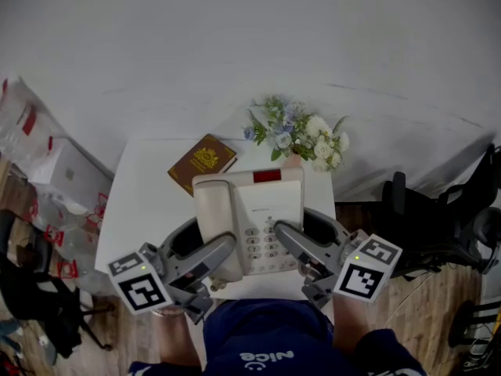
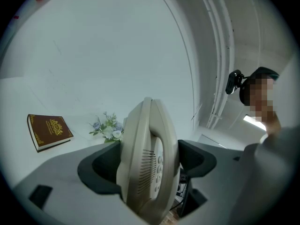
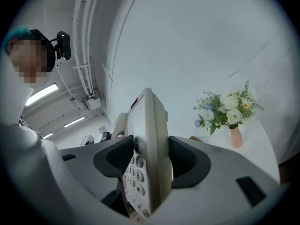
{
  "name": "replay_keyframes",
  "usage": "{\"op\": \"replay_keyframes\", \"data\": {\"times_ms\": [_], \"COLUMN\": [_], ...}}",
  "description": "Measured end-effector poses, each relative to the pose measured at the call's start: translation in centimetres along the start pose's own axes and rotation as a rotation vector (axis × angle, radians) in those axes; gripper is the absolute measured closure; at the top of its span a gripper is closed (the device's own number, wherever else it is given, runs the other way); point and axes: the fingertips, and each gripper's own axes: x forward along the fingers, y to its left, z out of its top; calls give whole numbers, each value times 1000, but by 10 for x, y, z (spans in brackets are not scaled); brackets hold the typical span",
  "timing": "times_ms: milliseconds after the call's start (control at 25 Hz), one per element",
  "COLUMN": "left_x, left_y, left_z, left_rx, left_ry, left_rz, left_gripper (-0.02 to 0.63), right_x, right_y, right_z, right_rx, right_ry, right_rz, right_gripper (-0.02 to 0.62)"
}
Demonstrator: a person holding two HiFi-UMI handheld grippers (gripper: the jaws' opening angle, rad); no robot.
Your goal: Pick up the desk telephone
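Telephone (image 1: 270,210) cream, red strip (image 1: 267,176) at top; left tool (image 1: 210,255), right tool (image 1: 291,245) both clamp it.

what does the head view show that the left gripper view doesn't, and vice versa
Only the head view: the left gripper and right gripper together, each shut on one side of the desk telephone, and its red display strip. Only the left gripper view: a slotted grille on the telephone's edge between the jaws, and pipes up the wall. Both: the telephone, the brown book, the flowers.
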Motion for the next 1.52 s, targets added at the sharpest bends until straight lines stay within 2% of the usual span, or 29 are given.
{"op": "replay_keyframes", "data": {"times_ms": [520,1520], "left_x": [13,14], "left_y": [-11,-10], "left_z": [19,15], "left_rx": [43,54], "left_ry": [-14,-19], "left_rz": [-46,-39], "left_gripper": [216,216], "right_x": [-1,-3], "right_y": [5,2], "right_z": [29,26], "right_rx": [-71,-99], "right_ry": [-43,-67], "right_rz": [-6,5], "right_gripper": [344,344]}}
